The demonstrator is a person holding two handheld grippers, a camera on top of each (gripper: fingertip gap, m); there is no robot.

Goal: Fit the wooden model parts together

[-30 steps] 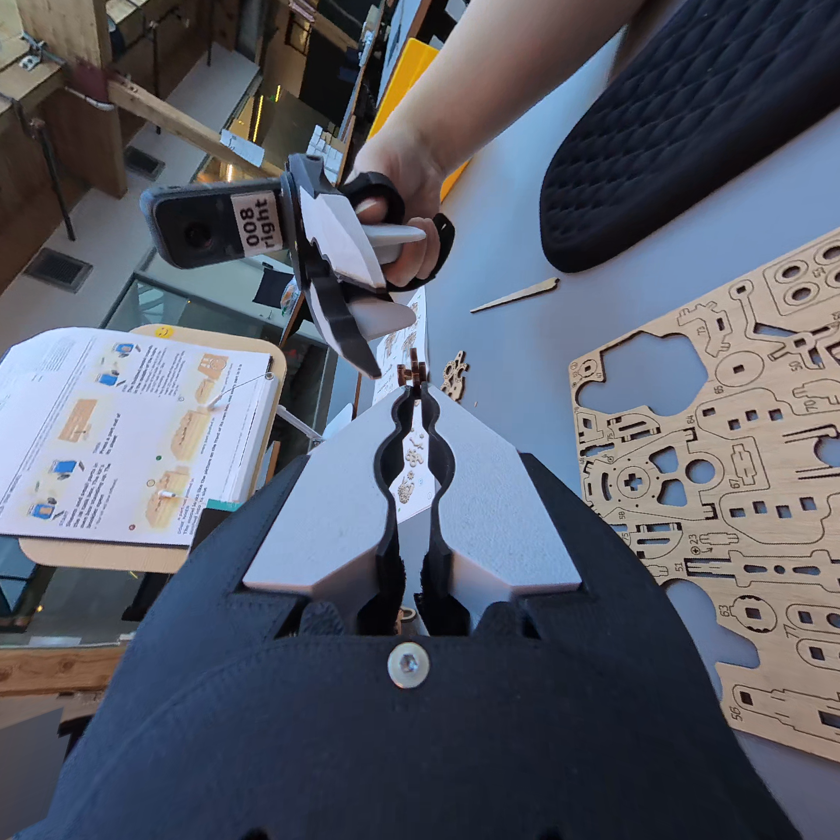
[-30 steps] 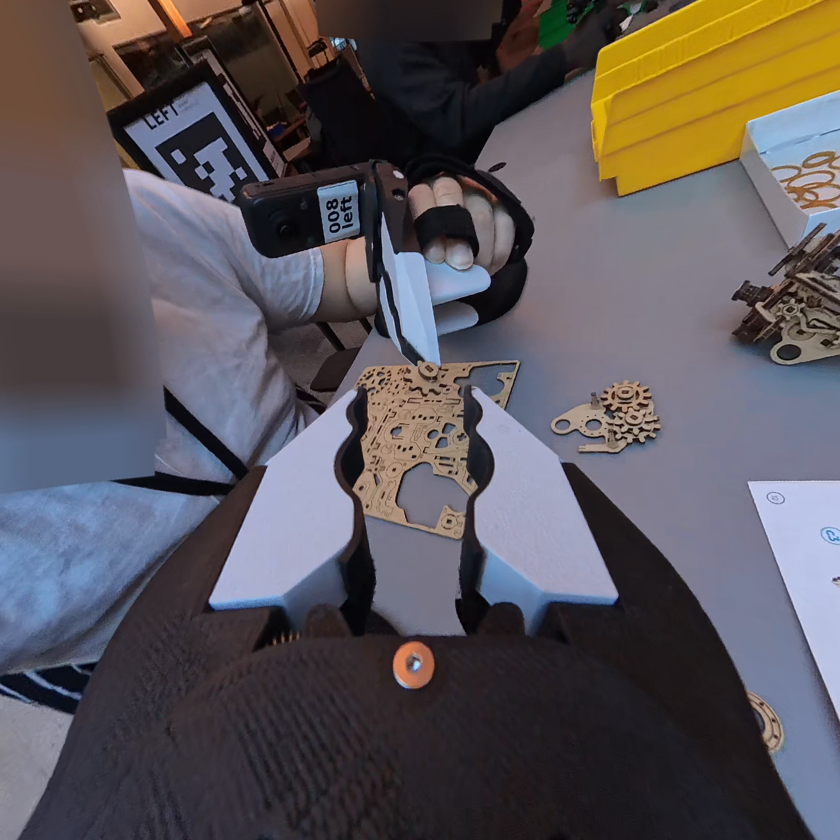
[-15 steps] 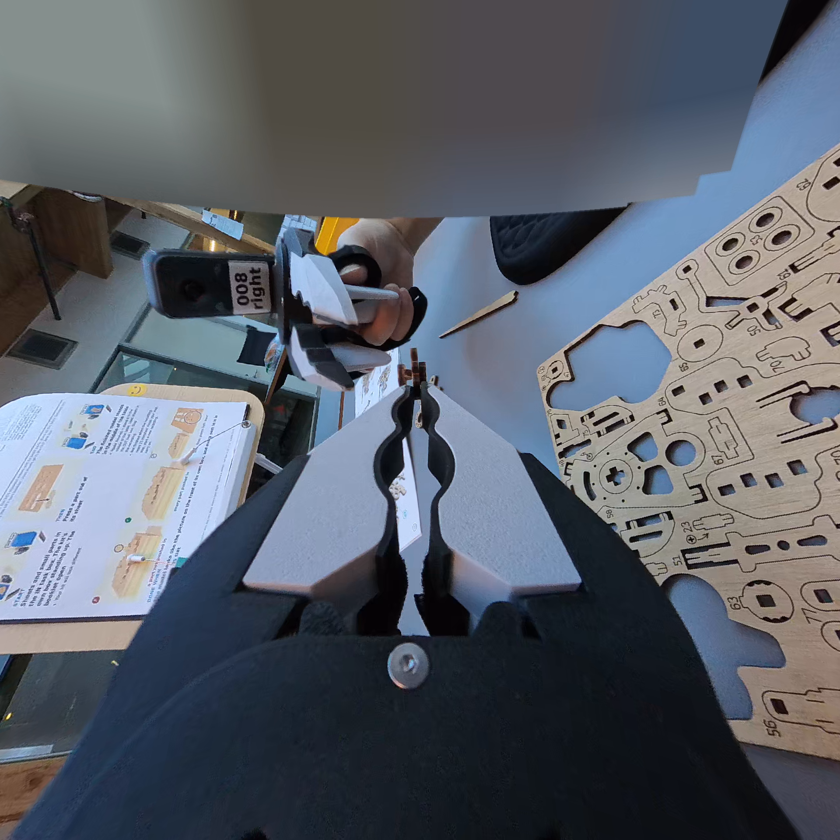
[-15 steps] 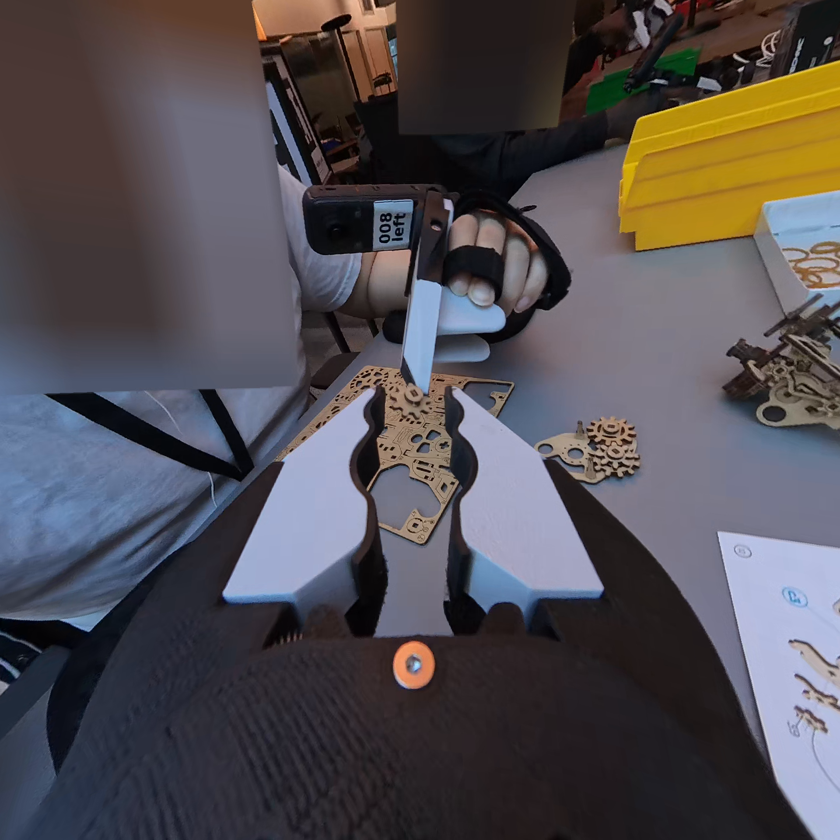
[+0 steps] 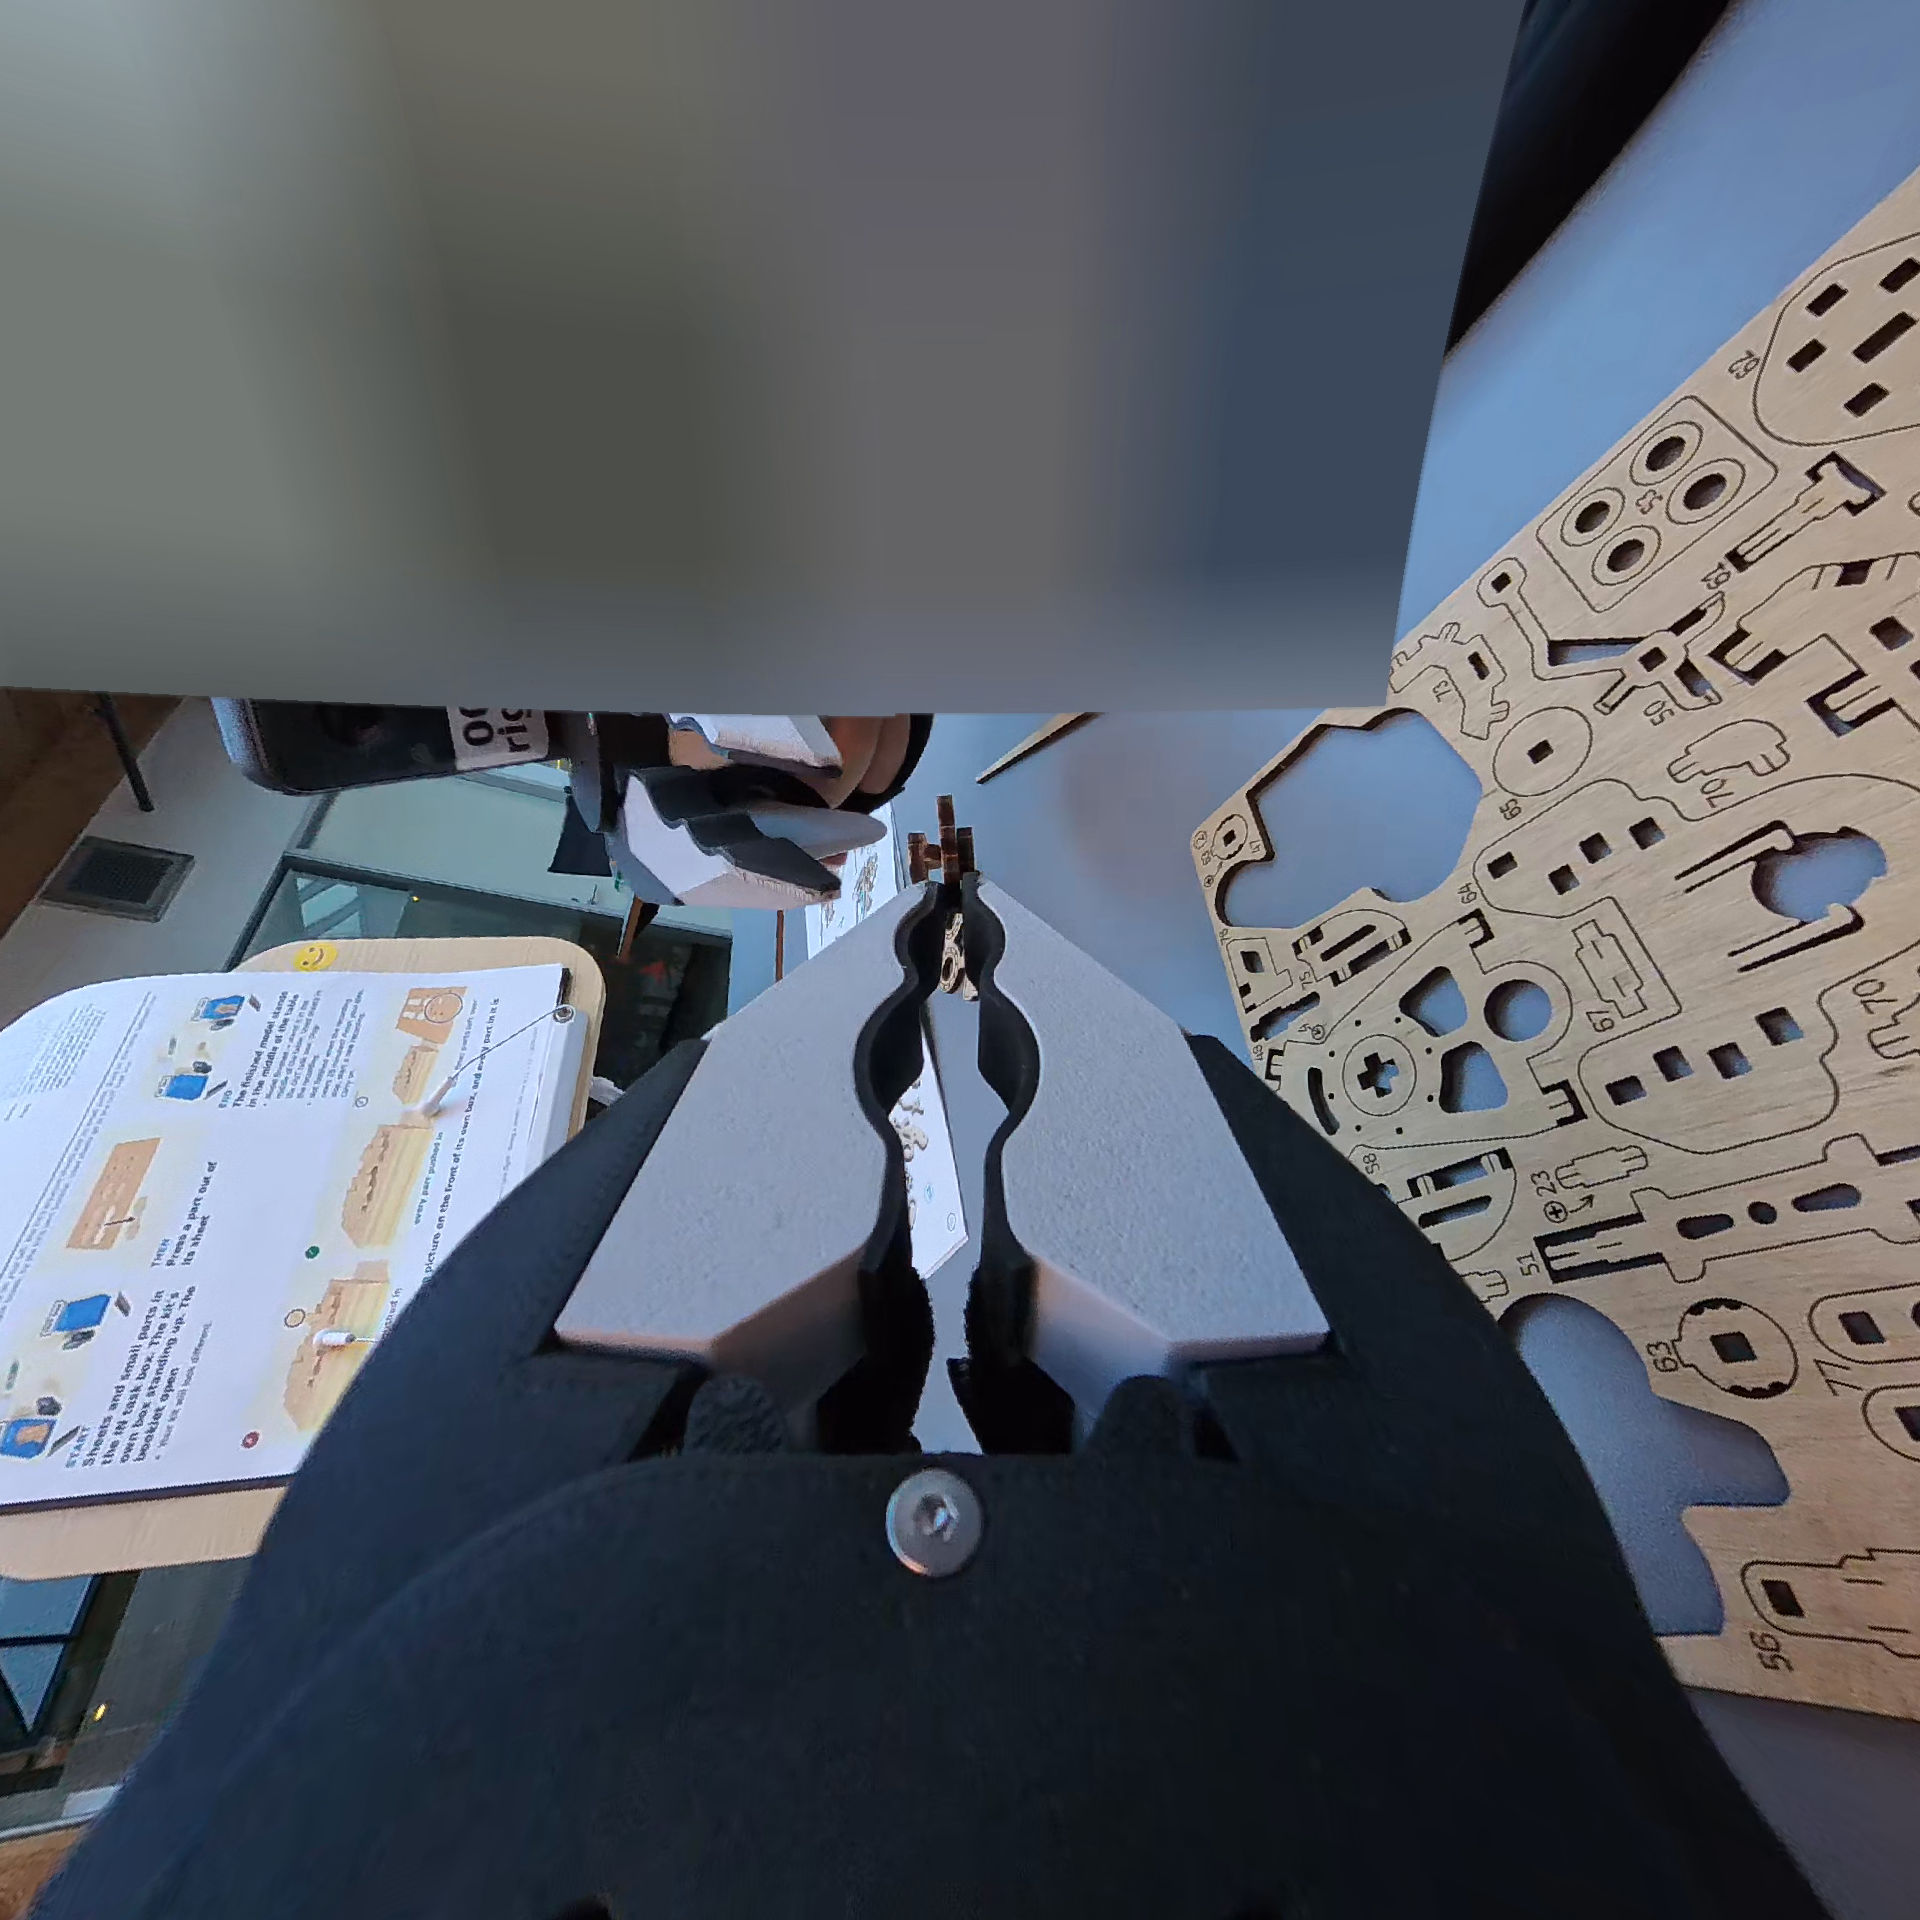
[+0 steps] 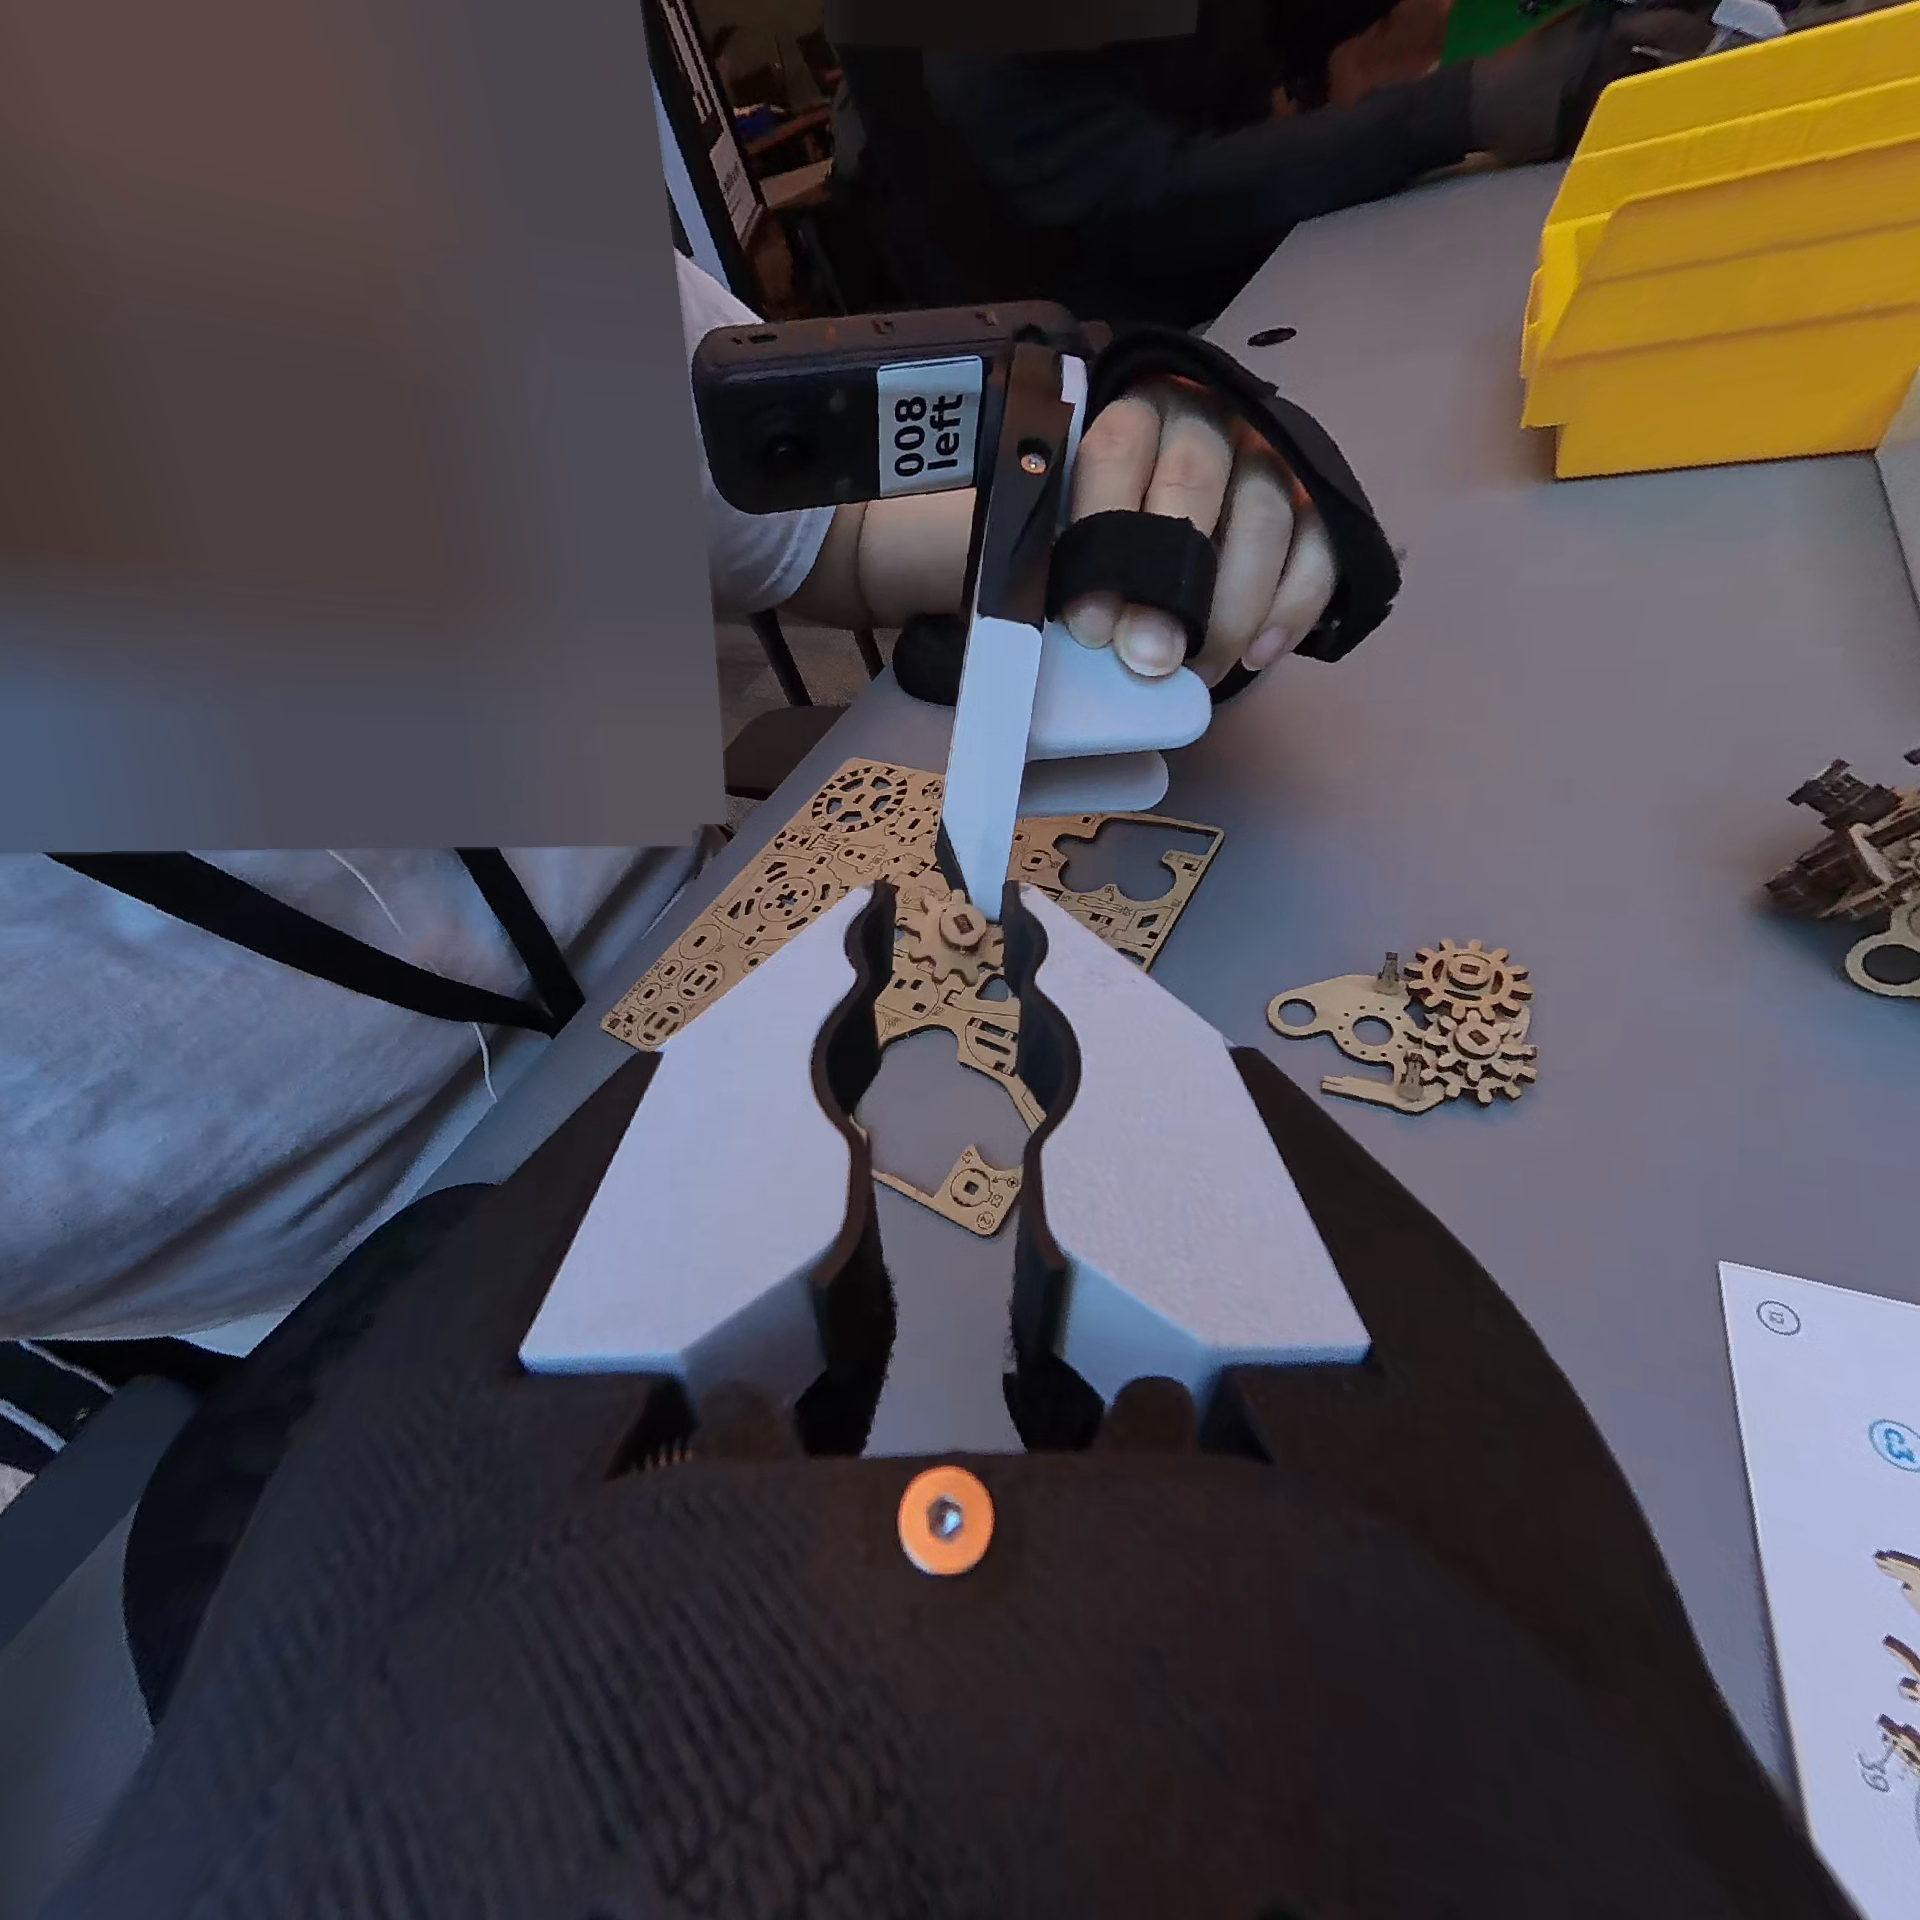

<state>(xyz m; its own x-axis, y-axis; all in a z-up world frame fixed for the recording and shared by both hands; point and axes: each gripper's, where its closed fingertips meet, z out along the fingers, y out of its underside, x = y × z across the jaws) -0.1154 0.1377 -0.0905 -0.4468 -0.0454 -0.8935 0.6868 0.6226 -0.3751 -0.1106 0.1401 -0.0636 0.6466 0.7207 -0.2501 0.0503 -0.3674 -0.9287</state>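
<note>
L gripper (image 5: 943, 883) is pinched tight on a small wooden gear (image 6: 951, 940) — the tips meet at 12 o'clock in its own view, with the gear's hub and teeth poking out past them. From the R wrist view the same gear sits right between the R gripper's (image 6: 948, 920) fingertips, which stand a narrow way apart w/ nothing gripped yet; they bracket the gear, and contact can't be told.

Step in hand, as I read it: R takes or steadies the gear so it can be seated on another part.

- Close R on the hub or flat faces, not the teeth — thin ply probably chips.
- Keep L clamped till R has firm hold, then release; otherwise it may drop onto the cut-out sheet (image 6: 1101, 873) lying flat below.
- Likely mate: the plate with gears (image 6: 1403, 1029) at 3 o'clock on the grey table (image 6: 1558, 727). Line the square bore up w/ its peg before pushing, press straight down.
- Big part sheet (image 5: 1662, 935) at 3 o'clock in L view, instruction page (image 5: 239, 1195) at 9 — check it if unsure.
</note>
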